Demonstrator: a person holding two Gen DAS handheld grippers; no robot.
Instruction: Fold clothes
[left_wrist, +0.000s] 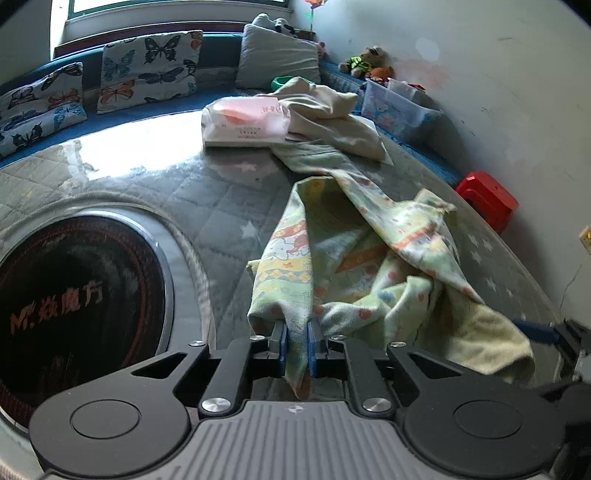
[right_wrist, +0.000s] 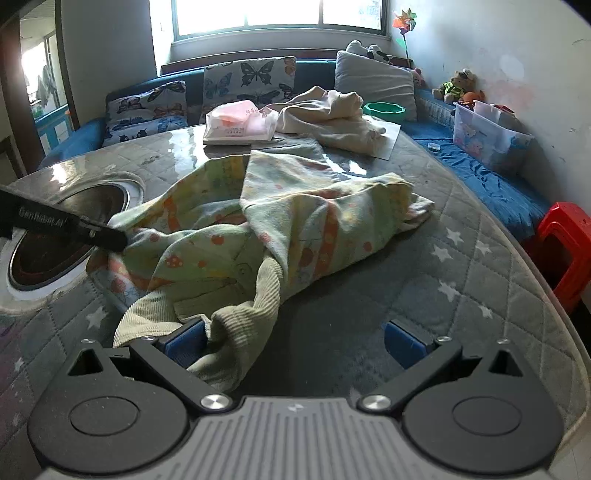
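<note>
Burner: your left wrist view has the round black burner (left_wrist: 74, 302) at lower left, sunk into the quilted table (left_wrist: 207, 206).
Left gripper: your left gripper (left_wrist: 296, 347), at bottom centre, has its blue pads pressed together on a fold of the printed garment (left_wrist: 354, 258).
Garment: it lies crumpled on the table, filling the middle of both views, with its ribbed hem (right_wrist: 229, 325) nearest your right gripper.
Right gripper: your right gripper (right_wrist: 295, 347) has its fingers wide apart; the hem drapes over the left blue pad (right_wrist: 184, 347), and the right pad is bare.
Behind: a tissue pack (right_wrist: 240, 123) and a cream garment (right_wrist: 332, 118) sit upper centre.
Far right: a red stool (right_wrist: 565, 251) stands beside the table.
</note>
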